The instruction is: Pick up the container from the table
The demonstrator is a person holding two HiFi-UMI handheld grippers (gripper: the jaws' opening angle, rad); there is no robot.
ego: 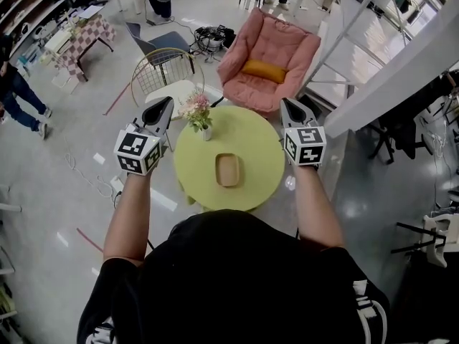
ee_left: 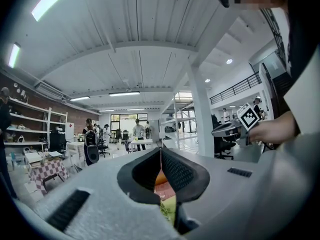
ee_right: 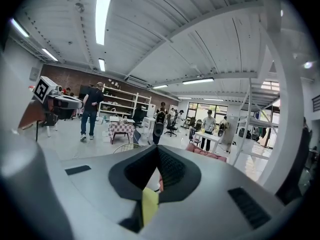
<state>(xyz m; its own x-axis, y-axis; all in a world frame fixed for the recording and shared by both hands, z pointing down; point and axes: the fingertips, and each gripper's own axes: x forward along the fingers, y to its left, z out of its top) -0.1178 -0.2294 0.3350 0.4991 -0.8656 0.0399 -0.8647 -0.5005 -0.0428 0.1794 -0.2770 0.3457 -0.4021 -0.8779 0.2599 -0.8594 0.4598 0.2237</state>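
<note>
A black top (ego: 244, 278) is being worn by the person at the near edge of the head view, w/ both bare forearms being stretched fwd. The L tongs (ego: 166, 102) are being held up off the table's left edge and the R tongs (ego: 287, 104) off its right edge. Each marker cube is sitting just ahead of the fist.

In the L gripper view the L tongs (ee_left: 160, 154) are being pressed together at the tips, w/ only a sliver of bkgd showing lower down btwn the pads. In the R gripper view the R tongs (ee_right: 158, 154) are likewise being pressed together, tips touching. Nothing is being pinched by either pair.

The container (ego: 228, 170), a tan oblong tray w/ rounded corners, is being carried by the round yellow-green table (ego: 251, 192). It is lying flat approx. at the table's ctr, a bit toward the near edge, well apart from both tongs.

A small vase of pink flowers (ego: 199, 115) is being carried upright near the table's far-left edge.

Beyond the far edge, a wire chair (ego: 168, 77) is standing to the left, and a pink armchair (ego: 269, 52) w/ a yellow cushion (ego: 262, 69) to the right. Further off at the left, a checked cloth (ego: 80, 40) is being draped over a small stand, w/ a 2nd person (ego: 18, 95) walking nearby.
</note>
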